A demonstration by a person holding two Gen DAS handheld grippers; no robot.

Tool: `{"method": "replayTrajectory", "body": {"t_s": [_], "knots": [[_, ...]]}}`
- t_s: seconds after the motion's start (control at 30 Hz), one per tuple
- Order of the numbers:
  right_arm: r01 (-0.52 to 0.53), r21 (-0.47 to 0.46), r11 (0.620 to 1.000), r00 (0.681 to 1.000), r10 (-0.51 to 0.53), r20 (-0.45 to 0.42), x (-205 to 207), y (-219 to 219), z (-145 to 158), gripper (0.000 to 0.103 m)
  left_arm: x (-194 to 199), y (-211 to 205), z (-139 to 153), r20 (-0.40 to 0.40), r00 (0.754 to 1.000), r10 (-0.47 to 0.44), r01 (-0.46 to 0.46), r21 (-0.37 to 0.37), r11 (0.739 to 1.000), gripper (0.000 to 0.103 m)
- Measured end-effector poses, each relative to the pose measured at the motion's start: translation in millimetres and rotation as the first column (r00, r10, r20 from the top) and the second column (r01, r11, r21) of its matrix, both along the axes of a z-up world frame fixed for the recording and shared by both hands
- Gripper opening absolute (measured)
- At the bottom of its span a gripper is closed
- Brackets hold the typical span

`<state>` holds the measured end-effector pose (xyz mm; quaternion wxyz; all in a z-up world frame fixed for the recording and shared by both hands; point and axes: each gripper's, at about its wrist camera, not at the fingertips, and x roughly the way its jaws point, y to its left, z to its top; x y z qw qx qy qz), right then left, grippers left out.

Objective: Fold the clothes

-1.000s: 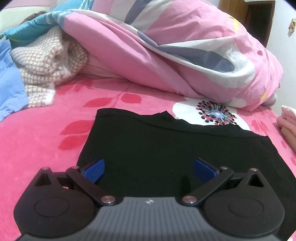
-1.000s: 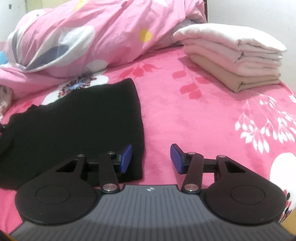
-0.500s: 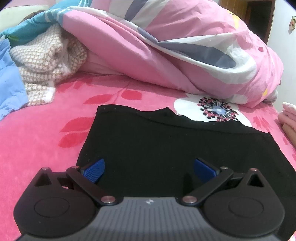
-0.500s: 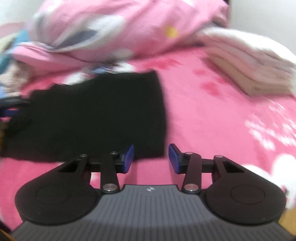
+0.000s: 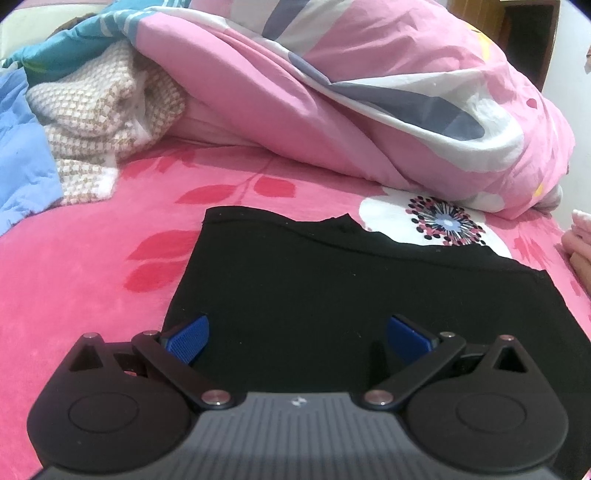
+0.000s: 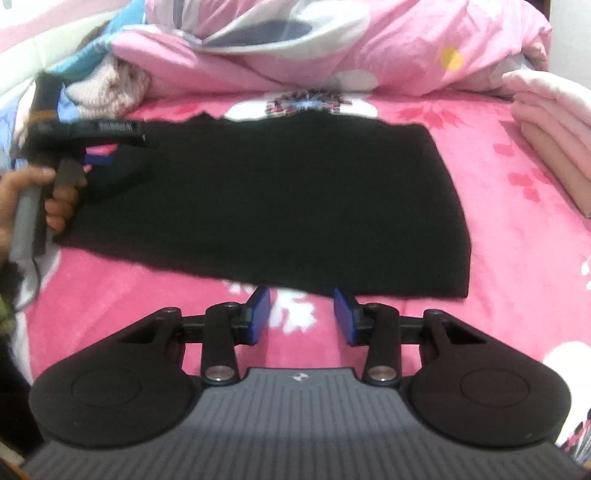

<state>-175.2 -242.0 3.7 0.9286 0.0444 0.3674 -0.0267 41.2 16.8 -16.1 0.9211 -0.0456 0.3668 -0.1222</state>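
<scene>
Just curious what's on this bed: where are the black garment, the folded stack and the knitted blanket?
Black garment (image 6: 277, 206): right wrist view, its flat middle.
Folded stack (image 6: 554, 122): right wrist view, its front.
Knitted blanket (image 5: 96, 110): left wrist view, its bunched middle.

One black garment (image 6: 266, 199), two grippers (image 6: 301, 314)

I see a bed covered by a pink sheet (image 5: 85, 258) with red leaves and white flowers printed on it. At the back, a pink flowered duvet (image 5: 369, 103) is bunched up. Behind it stands dark wooden furniture (image 5: 524, 33) against a white wall (image 5: 570, 74). At the far left I see a pale headboard (image 5: 26, 26). The light is soft and even.
</scene>
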Motion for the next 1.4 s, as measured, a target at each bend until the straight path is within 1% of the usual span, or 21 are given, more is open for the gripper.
{"method": "replayTrajectory", "body": {"t_s": [0.07,0.13,0.23,0.33,0.4,0.43,0.5,0.57,0.77,0.8,0.87,0.9,0.93,1.07,1.1,1.13,1.17,1.2,1.3,1.33,1.4], "knots": [[-0.02,0.006,1.0,0.999,0.02,0.043,8.0,5.2,4.9,0.038,-0.5,-0.5,-0.4,0.003,1.0,-0.002,0.002,0.007,1.0,0.103],[-0.047,0.001,0.999,0.998,0.047,0.052,17.5,13.9,0.1,0.038,-0.4,-0.2,-0.7,0.003,1.0,-0.001,0.001,0.007,1.0,0.103],[-0.075,-0.021,0.997,0.997,0.075,0.001,20.1,25.6,-20.1,0.038,0.5,1.7,-0.5,0.0,1.0,0.0,0.0,-0.003,1.0,0.103],[-0.078,-0.051,0.996,0.997,0.077,-0.021,1.9,31.6,-18.8,0.038,1.2,3.0,0.0,-0.005,1.0,0.003,-0.003,-0.012,1.0,0.103],[-0.064,-0.032,0.997,0.997,0.063,-0.042,-2.5,30.3,-12.0,0.037,1.7,3.5,0.4,-0.007,1.0,0.006,-0.006,-0.018,1.0,0.103],[-0.057,-0.029,0.998,0.998,0.056,-0.033,-3.2,30.6,-8.1,0.037,1.3,2.8,0.6,-0.006,1.0,0.005,-0.005,-0.016,1.0,0.103],[-0.052,-0.039,0.998,0.998,0.053,0.024,1.4,33.6,0.5,0.037,-0.6,1.6,0.5,0.0,1.0,0.002,-0.002,-0.011,1.0,0.103],[-0.047,-0.049,0.998,0.996,0.05,0.075,13.6,40.2,1.9,0.037,-2.2,0.7,0.4,0.007,1.0,-0.002,0.002,-0.007,1.0,0.103],[-0.094,-0.1,0.99,0.995,0.098,0.03,10.4,62.0,-24.2,0.037,-2.6,-0.6,1.4,0.013,1.0,-0.012,0.012,-0.006,1.0,0.103],[-0.098,-0.09,0.991,0.995,0.1,0.019,6.2,61.0,-22.4,0.037,-1.9,-0.3,1.5,0.01,1.0,-0.011,0.011,-0.013,1.0,0.103],[-0.101,-0.062,0.993,0.995,0.101,-0.003,-3.9,56.7,-15.8,0.037,-1.1,-0.3,1.4,0.005,1.0,-0.008,0.009,-0.021,1.0,0.103],[-0.087,-0.063,0.994,0.996,0.088,0.009,-5.0,51.2,-11.1,0.037,-1.7,-0.7,1.2,0.007,1.0,-0.009,0.009,-0.018,1.0,0.103],[-0.069,-0.068,0.995,0.997,0.071,0.026,-5.3,44.9,-6.0,0.037,-2.4,-1.2,1.0,0.009,1.0,-0.01,0.01,-0.015,1.0,0.103],[0.039,-0.121,0.992,0.996,-0.029,0.085,9.5,5.3,-2.2,0.037,-3.9,-4.5,-0.4,0.015,1.0,-0.014,0.014,0.009,1.0,0.103],[0.064,-0.119,0.991,0.996,-0.056,0.064,12.1,-6.7,-8.1,0.036,-4.1,-5.4,-0.6,0.016,1.0,-0.015,0.015,0.015,1.0,0.103],[0.083,-0.108,0.991,0.996,-0.08,0.031,10.8,-16.1,-15.4,0.035,-4.3,-6.2,-0.9,0.017,1.0,-0.016,0.016,0.022,1.0,0.103],[0.087,-0.08,0.993,0.996,-0.086,0.017,3.3,-22.7,-20.3,0.034,-4.1,-6.5,-0.8,0.017,1.0,-0.017,0.017,0.024,1.0,0.103],[0.083,-0.052,0.995,0.996,-0.083,0.017,-8.3,-26.4,-20.5,0.034,-3.9,-6.2,-0.4,0.018,1.0,-0.017,0.017,0.02,1.0,0.103],[0.102,-0.02,0.995,0.995,-0.103,-0.009,-33.8,-33.9,-12.1,0.034,-2.7,-5.2,-0.1,0.015,1.0,-0.015,0.015,0.011,1.0,0.103],[0.116,0.0,0.993,0.993,-0.116,-0.005,-35.4,-38.6,-8.2,0.034,-2.1,-4.8,-0.1,0.012,1.0,-0.014,0.014,0.008,1.0,0.103],[0.141,0.02,0.99,0.989,-0.142,0.044,-31.2,-49.1,2.6,0.034,-2.3,-5.4,-0.6,0.012,1.0,-0.015,0.015,0.013,1.0,0.103]]}}
